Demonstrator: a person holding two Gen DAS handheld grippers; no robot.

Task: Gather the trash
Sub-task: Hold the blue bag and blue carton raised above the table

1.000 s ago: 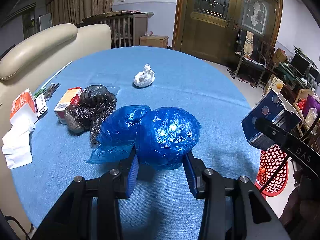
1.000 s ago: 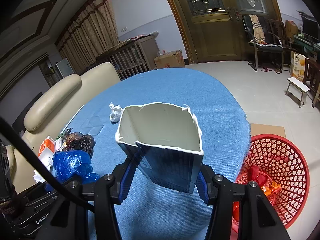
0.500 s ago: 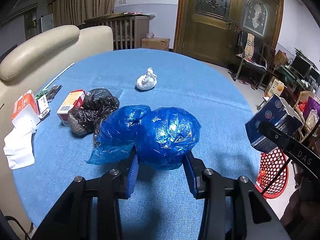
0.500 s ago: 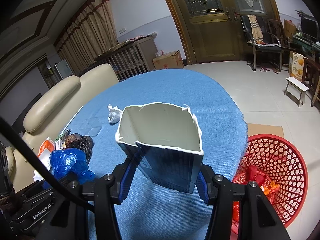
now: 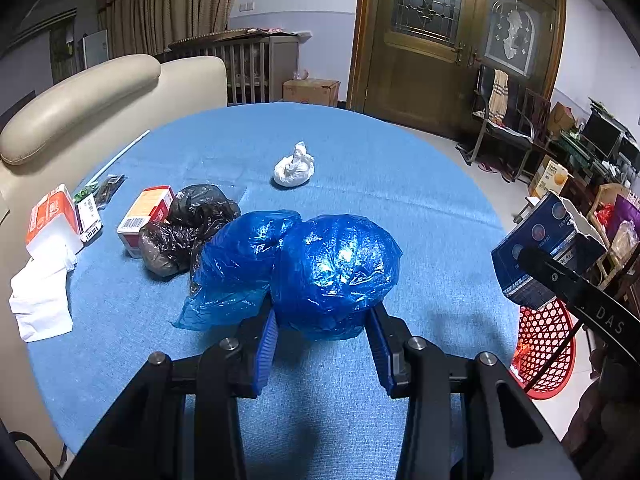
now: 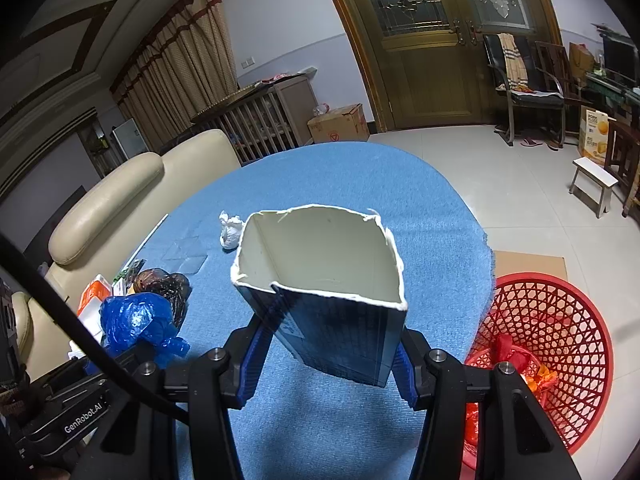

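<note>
My left gripper (image 5: 322,330) is shut on a crumpled blue plastic bag (image 5: 320,264) and holds it above the blue table (image 5: 400,200). My right gripper (image 6: 330,354) is shut on a torn-open dark blue carton (image 6: 340,320), held above the table's right part; the carton also shows in the left wrist view (image 5: 544,248). A red mesh basket (image 6: 556,344) with some trash in it stands on the floor right of the table. A black plastic bag (image 5: 188,224), a white wad (image 5: 294,166), a red-and-white box (image 5: 146,214) and white tissue (image 5: 40,300) lie on the table.
A cream sofa (image 5: 80,100) borders the table's left side. An orange pack (image 5: 52,216) and small wrappers (image 5: 100,192) lie near the left edge. A flat cardboard sheet (image 6: 528,264) lies on the floor behind the basket. Chairs (image 6: 520,92) and a stool (image 6: 592,180) stand farther off.
Both grippers have drifted slightly with their loads still held. The table items sit a little lower and nearer in the left wrist view. The red basket shows more fully in the right wrist view.
</note>
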